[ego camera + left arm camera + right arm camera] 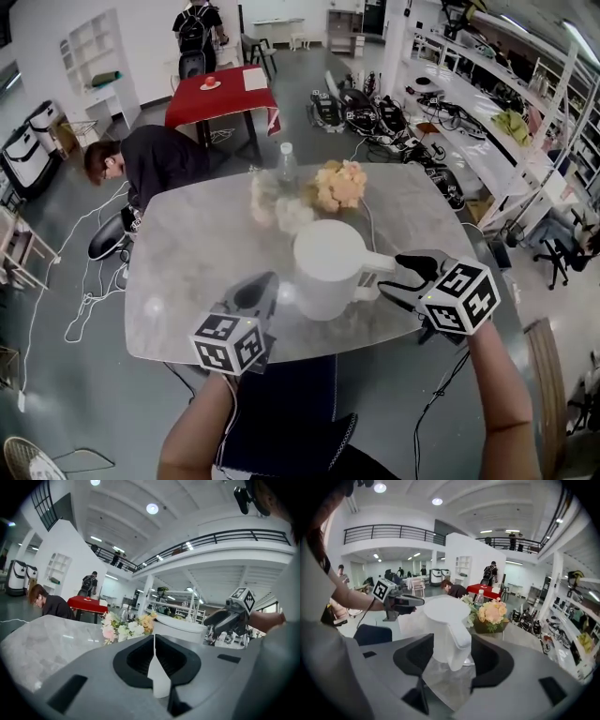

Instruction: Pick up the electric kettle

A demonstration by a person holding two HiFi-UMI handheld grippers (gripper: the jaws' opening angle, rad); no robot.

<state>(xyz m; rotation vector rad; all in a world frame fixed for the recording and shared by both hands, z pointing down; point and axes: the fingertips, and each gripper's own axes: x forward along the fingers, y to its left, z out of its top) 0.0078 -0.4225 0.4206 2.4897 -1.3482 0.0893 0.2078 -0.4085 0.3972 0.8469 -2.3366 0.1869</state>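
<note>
The white electric kettle [328, 267] stands on the marble table [187, 244], toward its near edge, with its handle [375, 266] pointing right. My right gripper [405, 277] is open right at that handle. In the right gripper view the handle [458, 641] lies between the wide jaws, and the pads are not pressing on it. My left gripper [262, 287] is shut and empty, just left of the kettle near the table's front edge. In the left gripper view the kettle's rim [180, 625] shows over the closed jaws, with the right gripper [229, 618] beyond it.
A bunch of flowers [337, 185] and a clear bottle [287, 164] stand behind the kettle. A person [141, 159] bends over at the table's far left. A red table [220, 94] stands further back. Cables lie on the floor to the left.
</note>
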